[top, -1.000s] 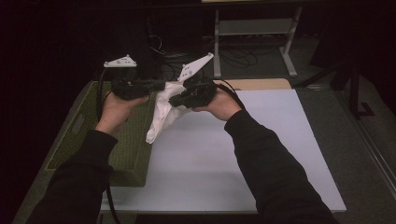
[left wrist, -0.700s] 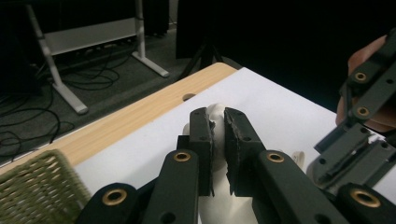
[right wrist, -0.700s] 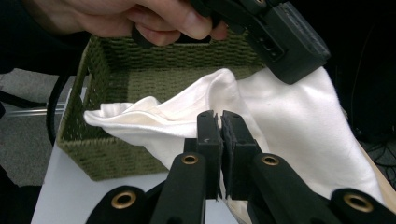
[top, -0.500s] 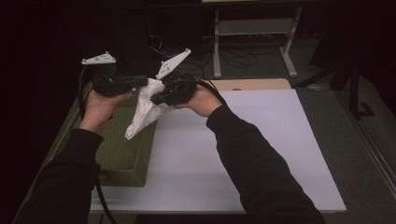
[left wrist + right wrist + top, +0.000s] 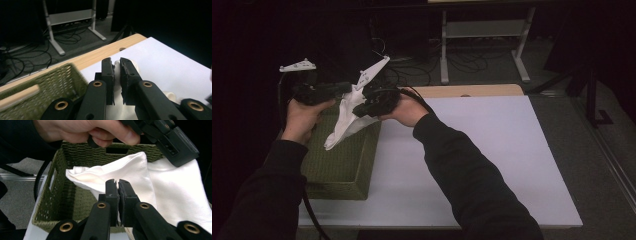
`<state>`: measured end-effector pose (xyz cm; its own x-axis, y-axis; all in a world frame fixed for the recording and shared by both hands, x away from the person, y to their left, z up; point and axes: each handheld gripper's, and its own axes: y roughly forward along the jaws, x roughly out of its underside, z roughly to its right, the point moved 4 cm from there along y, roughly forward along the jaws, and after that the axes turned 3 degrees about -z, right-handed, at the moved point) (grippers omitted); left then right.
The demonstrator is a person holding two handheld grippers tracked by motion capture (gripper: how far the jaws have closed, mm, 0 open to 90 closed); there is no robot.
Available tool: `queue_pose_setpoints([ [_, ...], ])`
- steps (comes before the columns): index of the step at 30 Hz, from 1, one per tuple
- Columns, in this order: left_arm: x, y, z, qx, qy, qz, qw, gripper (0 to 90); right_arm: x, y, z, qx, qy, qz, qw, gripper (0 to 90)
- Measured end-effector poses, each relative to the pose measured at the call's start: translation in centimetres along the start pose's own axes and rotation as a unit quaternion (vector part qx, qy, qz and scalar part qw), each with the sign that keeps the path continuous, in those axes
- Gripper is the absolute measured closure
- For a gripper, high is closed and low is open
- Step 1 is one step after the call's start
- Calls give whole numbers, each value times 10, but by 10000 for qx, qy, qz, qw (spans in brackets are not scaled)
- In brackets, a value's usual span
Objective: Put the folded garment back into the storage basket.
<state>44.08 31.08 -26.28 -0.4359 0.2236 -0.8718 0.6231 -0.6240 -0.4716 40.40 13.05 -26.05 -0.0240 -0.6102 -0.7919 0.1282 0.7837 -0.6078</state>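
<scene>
With both our left gripper (image 5: pixel 343 90) and right gripper (image 5: pixel 362 107) clenched on the white cloth (image 5: pixel 343 124) hanging below the fingers over the basket (image 5: pixel 343 170), an uneven release could drape it across the rim.

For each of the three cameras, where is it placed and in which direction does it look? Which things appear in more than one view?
High view: above the person's side, facing forward and down on the white table; both forearms, the left hand-held gripper and the right hand-held gripper show.
Left gripper view: rides on the left hand-held gripper, looking along its black jaws across the table's far wooden edge.
Right gripper view: rides on the right hand-held gripper, facing the person's left hand.
Shared: the green woven basket and the white cloth show in all three.
</scene>
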Motion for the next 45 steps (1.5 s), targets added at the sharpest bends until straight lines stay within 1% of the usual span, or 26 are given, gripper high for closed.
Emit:
queue_pose_setpoints([
  [5,8,-6,-16,-157,-166,-15,9997,815,-6,14,-5,-114,-79,-7,9999,852],
  [8,13,-8,-25,-227,-243,-33,9994,815,-7,21,-9,-188,-81,-37,9998,852],
  [17,31,-9,-49,-434,-515,-141,9976,815,-5,40,-20,-388,-151,-142,9990,852],
  [20,36,-8,-55,-514,-555,-208,9969,815,-2,45,-24,-436,-176,-195,9987,852],
  [27,49,-3,-67,-649,-692,-325,9950,816,8,58,-34,-572,-213,-342,9975,852],
  [31,55,0,-73,-734,-752,-411,9936,816,12,64,-38,-650,-161,-314,9973,852],
  [34,59,3,-75,-824,-710,-524,9927,816,16,69,-41,-710,-112,-321,9969,852],
  [37,64,5,-77,-880,-712,-606,9917,816,19,73,-42,-748,-87,-309,9967,852],
  [39,68,6,-79,-946,-736,-680,9905,816,22,75,-43,-772,-64,-328,9965,852],
  [42,76,7,-82,-979,-772,-774,9892,816,27,79,-45,-804,-44,-352,9961,852],
  [44,81,7,-84,-1046,-746,-900,9876,816,29,82,-46,-830,-19,-370,9959,852],
  [45,82,8,-84,-1051,-738,-923,9874,816,30,83,-47,-847,3,-363,9957,852],
])
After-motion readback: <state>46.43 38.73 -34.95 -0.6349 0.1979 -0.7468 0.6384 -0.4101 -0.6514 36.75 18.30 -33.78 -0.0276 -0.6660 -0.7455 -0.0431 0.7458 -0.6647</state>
